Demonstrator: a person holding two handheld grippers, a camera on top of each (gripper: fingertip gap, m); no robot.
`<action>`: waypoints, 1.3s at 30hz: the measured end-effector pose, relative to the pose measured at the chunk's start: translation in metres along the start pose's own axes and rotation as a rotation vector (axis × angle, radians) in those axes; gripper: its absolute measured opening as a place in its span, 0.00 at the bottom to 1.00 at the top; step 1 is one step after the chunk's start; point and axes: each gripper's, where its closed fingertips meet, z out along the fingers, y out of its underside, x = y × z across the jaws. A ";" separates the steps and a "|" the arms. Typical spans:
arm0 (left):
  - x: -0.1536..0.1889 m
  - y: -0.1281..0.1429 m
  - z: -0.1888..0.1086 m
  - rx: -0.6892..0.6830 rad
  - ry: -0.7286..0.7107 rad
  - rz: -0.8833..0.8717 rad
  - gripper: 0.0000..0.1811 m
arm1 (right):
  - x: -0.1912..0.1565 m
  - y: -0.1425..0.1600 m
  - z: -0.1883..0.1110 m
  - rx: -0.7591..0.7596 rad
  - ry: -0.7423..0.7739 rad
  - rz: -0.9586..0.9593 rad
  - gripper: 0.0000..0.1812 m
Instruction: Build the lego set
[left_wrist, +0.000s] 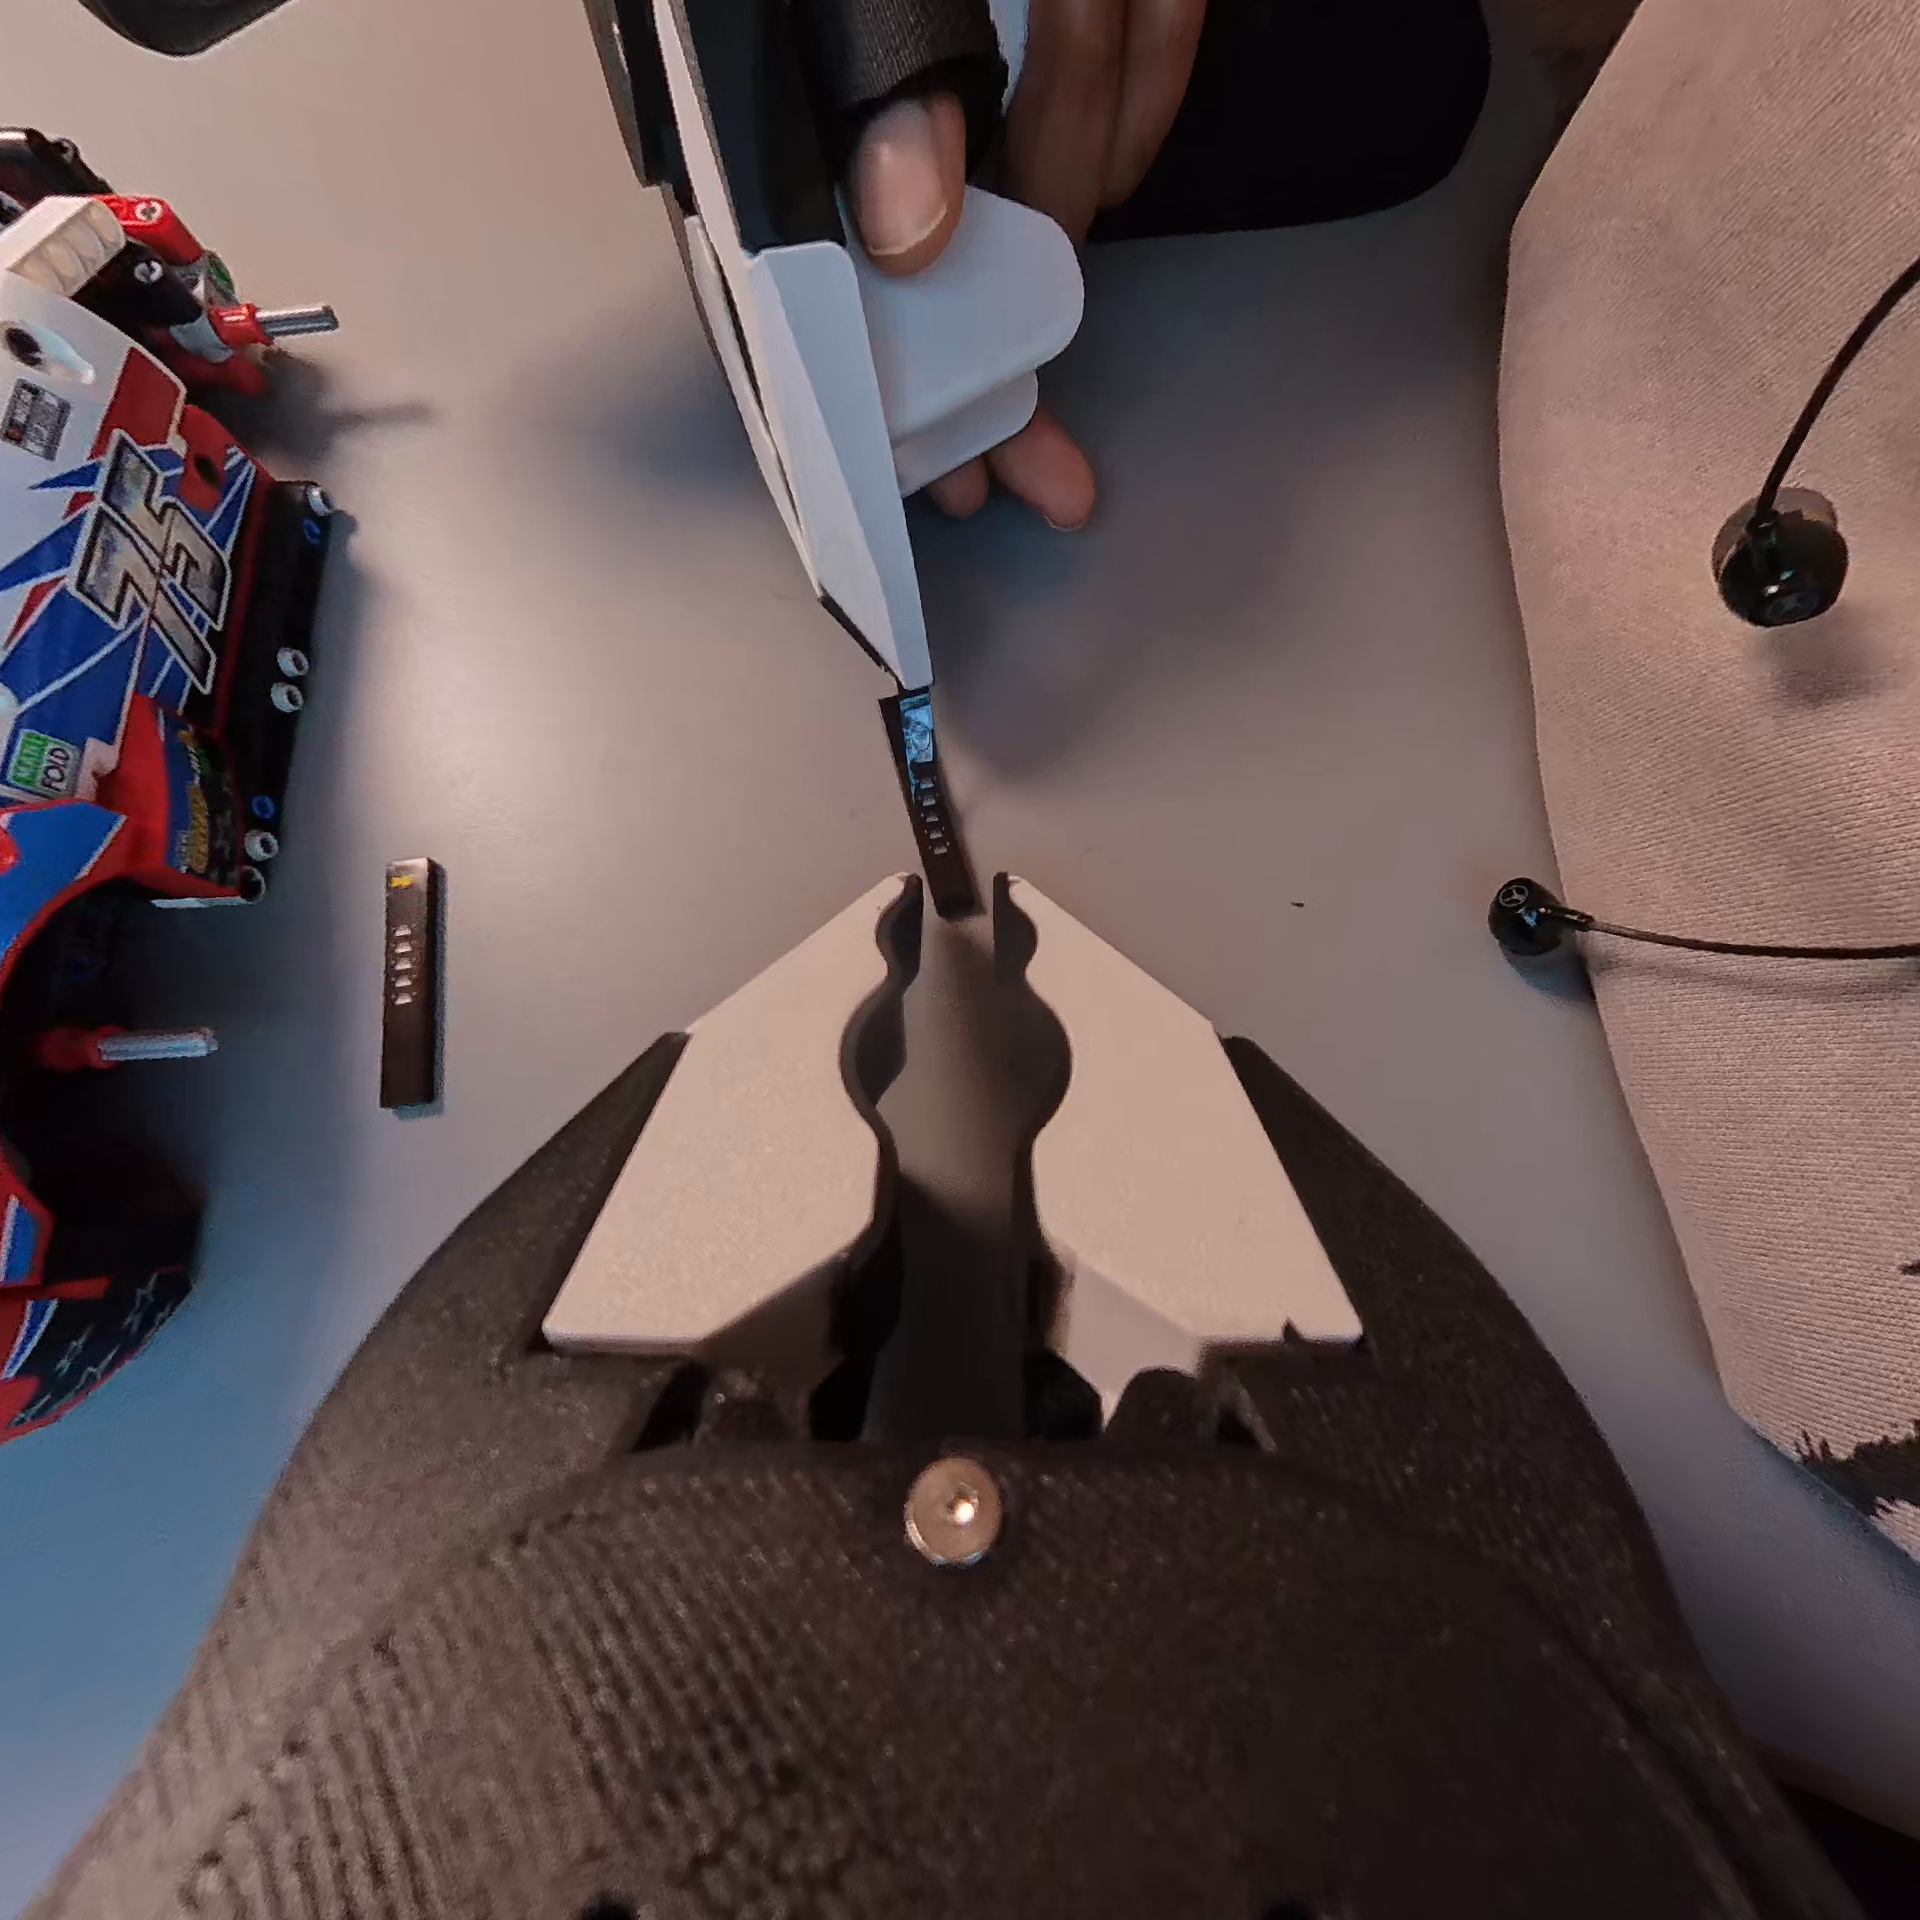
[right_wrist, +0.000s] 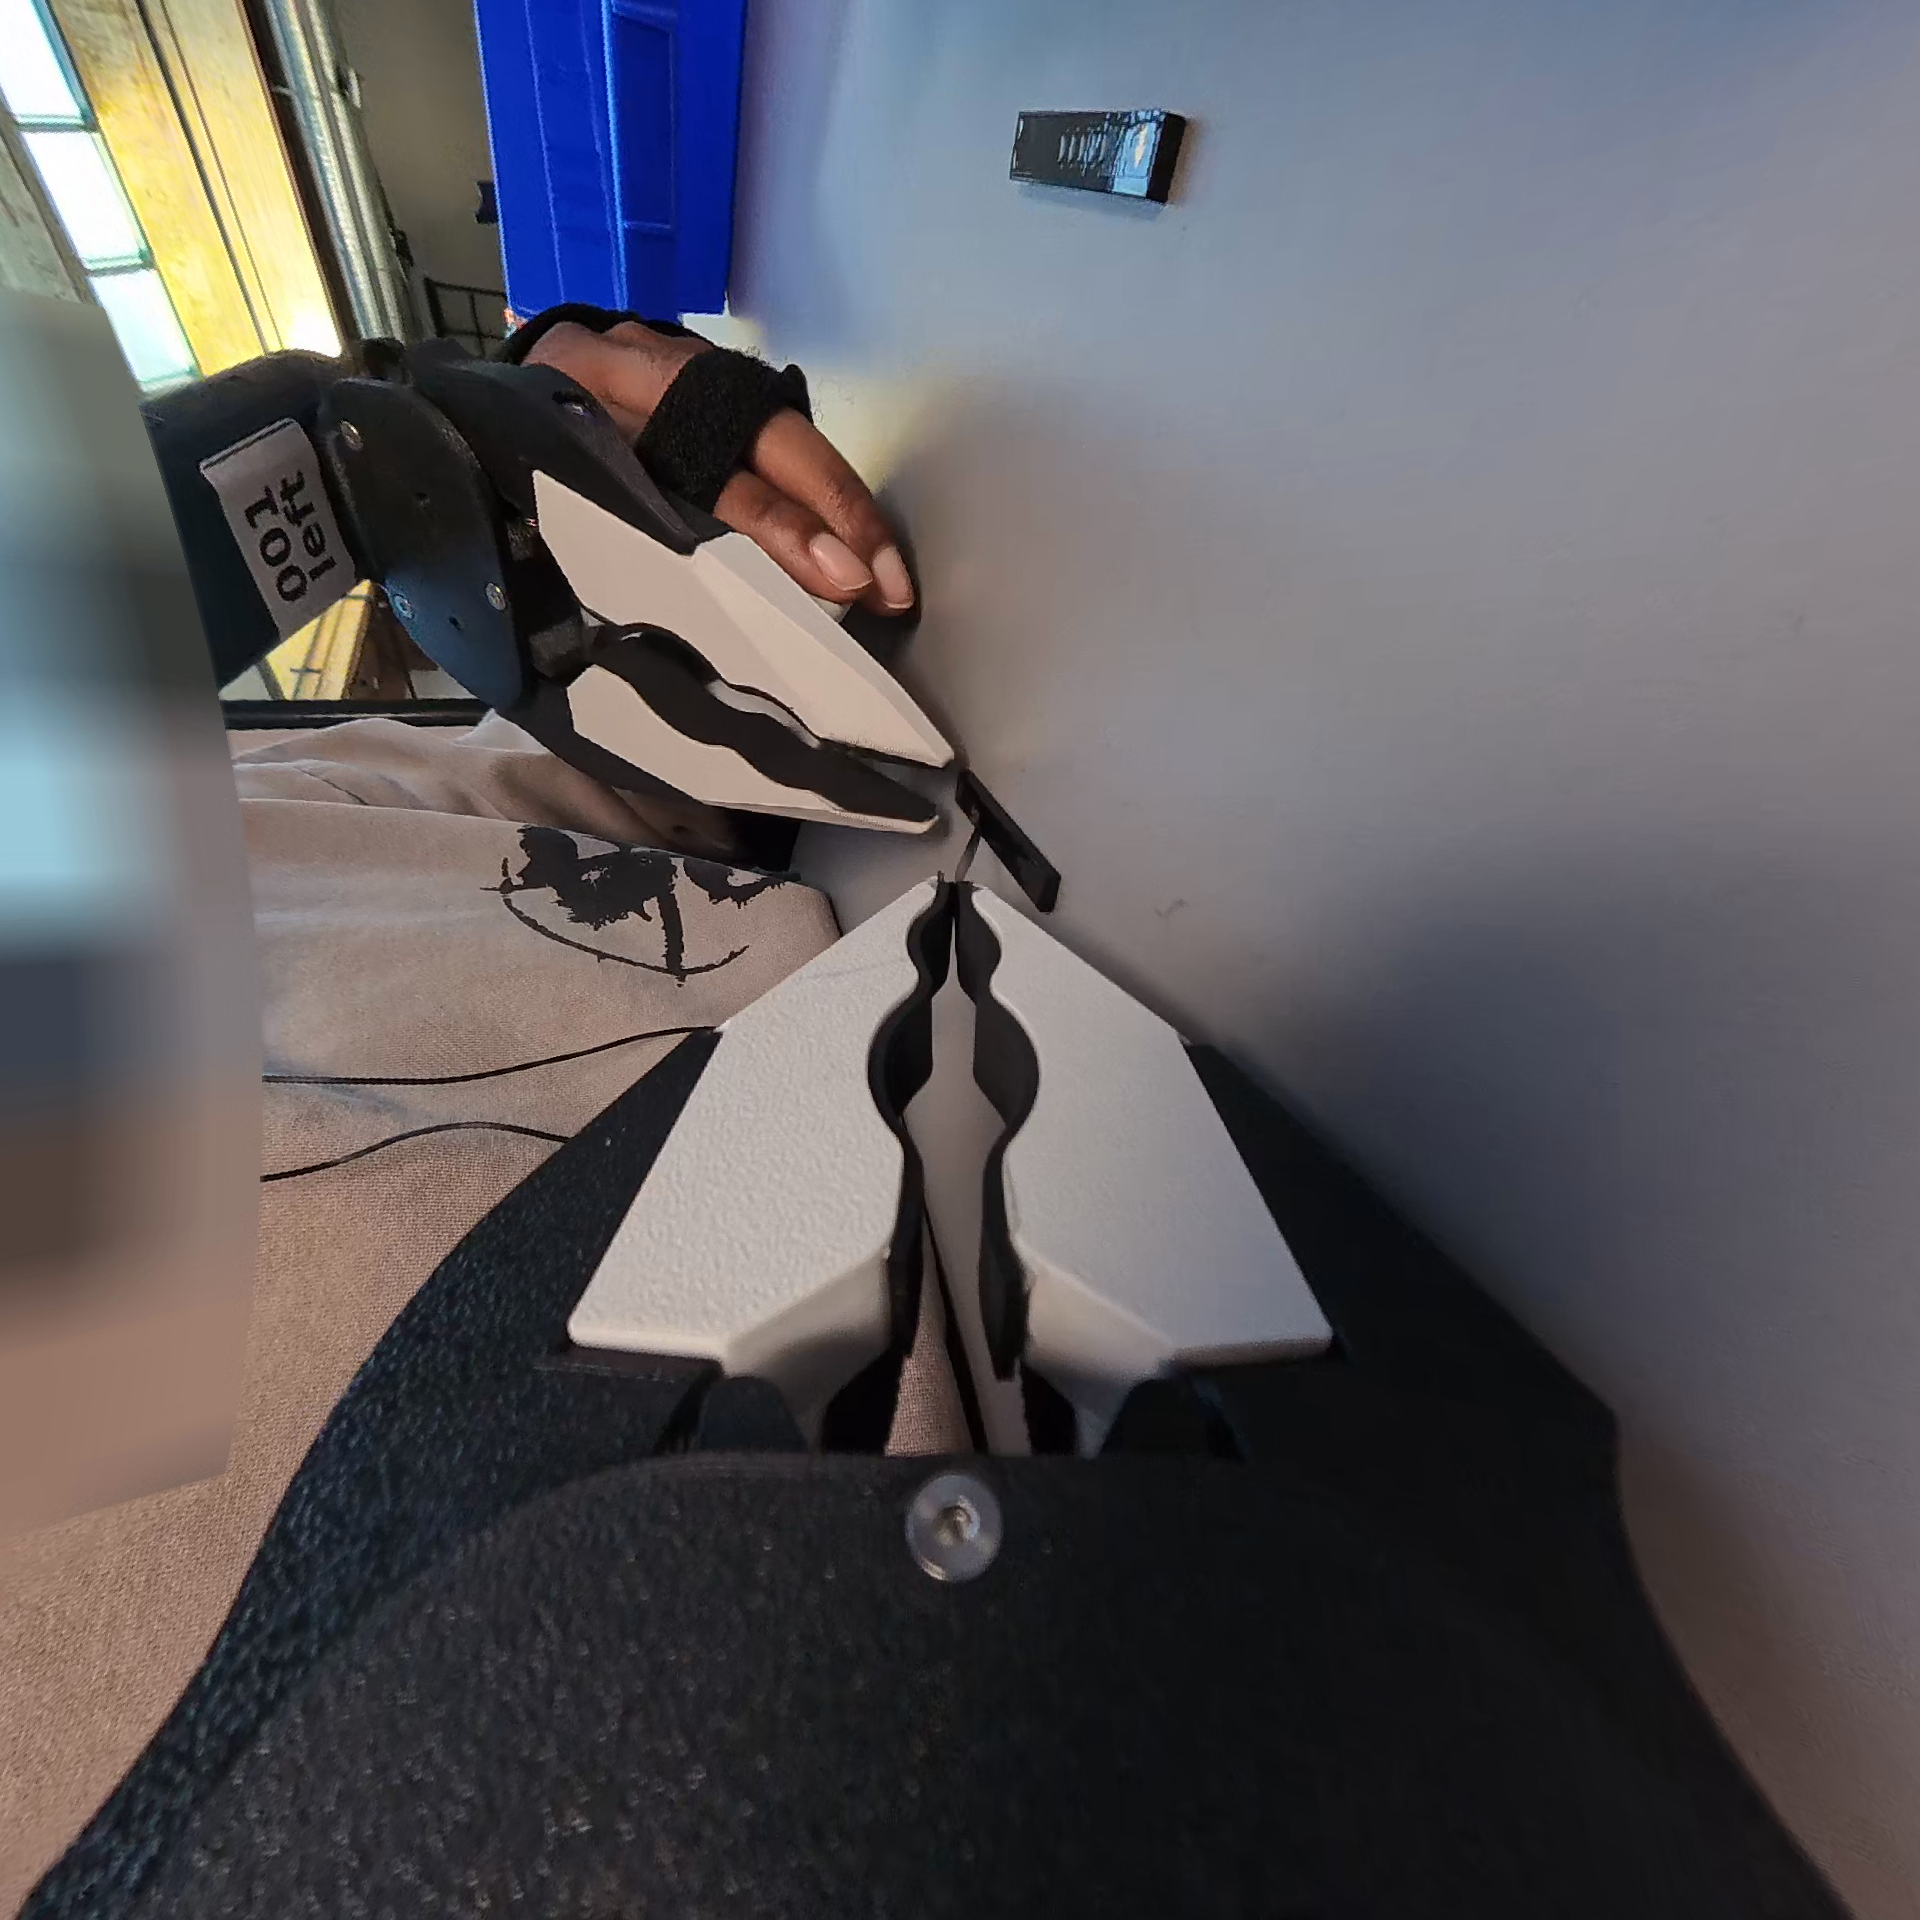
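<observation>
Straddling the near end of a black strip (left_wrist: 940, 821) with a narrow gap on each side, the left gripper (left_wrist: 958, 883) has its jaws slightly spread and does not visibly clamp it. The strip lies on the grey table (left_wrist: 582, 644) and runs toward 12 o'clock, where the tip of the right gripper (right_wrist: 951, 888) meets its far end. In the right wrist view that gripper's jaws are pressed almost together, pinching a thin dark sliver (right_wrist: 964, 854) that rises to touch the strip; what the sliver is cannot be told. A second black strip (left_wrist: 412, 982) lies alone on the table at 9 o'clock from the left gripper. Farther out that way stands the partly built red, white and blue lego car (left_wrist: 114, 665). At 3 o'clock a grey garment (left_wrist: 1714, 779) carries black earbuds (left_wrist: 1779, 566) on thin cords.
</observation>
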 end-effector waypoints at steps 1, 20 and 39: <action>0.000 -0.001 -0.001 0.007 0.004 -0.007 0.06 | 0.000 0.000 0.000 0.000 0.000 0.000 0.00; -0.003 -0.001 0.010 -0.067 -0.018 -0.017 0.03 | 0.001 0.000 -0.001 0.001 0.002 0.007 0.00; -0.002 0.001 0.008 -0.070 -0.035 -0.038 0.03 | 0.008 0.004 0.000 -0.016 0.073 -0.013 0.00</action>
